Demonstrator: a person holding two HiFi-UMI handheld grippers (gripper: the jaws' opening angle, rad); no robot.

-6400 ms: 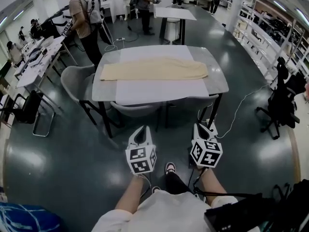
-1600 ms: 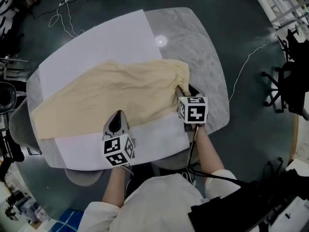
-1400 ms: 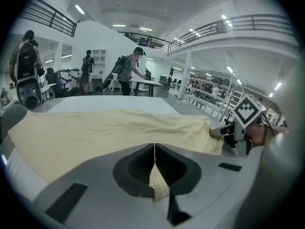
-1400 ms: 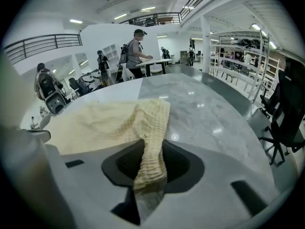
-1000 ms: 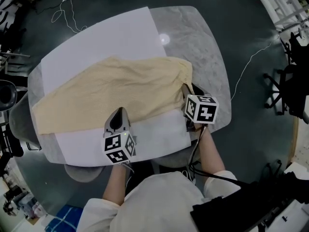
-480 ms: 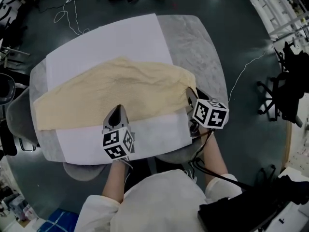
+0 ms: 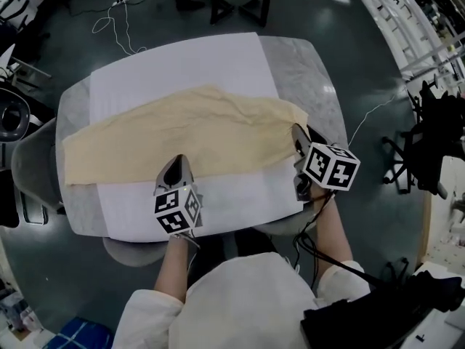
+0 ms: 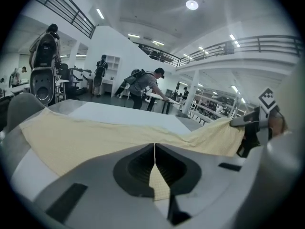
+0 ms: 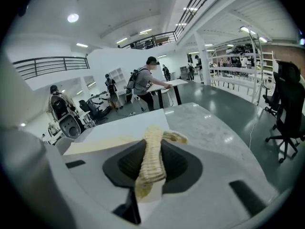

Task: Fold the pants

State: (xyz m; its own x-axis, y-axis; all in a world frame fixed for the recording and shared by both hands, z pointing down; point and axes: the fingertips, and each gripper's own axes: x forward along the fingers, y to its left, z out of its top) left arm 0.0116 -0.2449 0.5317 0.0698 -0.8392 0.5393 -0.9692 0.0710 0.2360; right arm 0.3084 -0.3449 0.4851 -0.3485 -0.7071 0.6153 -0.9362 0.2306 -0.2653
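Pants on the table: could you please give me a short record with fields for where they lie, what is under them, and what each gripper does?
pants: beige, lying in one long band across the table
under pants: white sheet
left gripper: shut on the pants' near edge
right gripper: shut on the ribbed waistband, that end raised off the table
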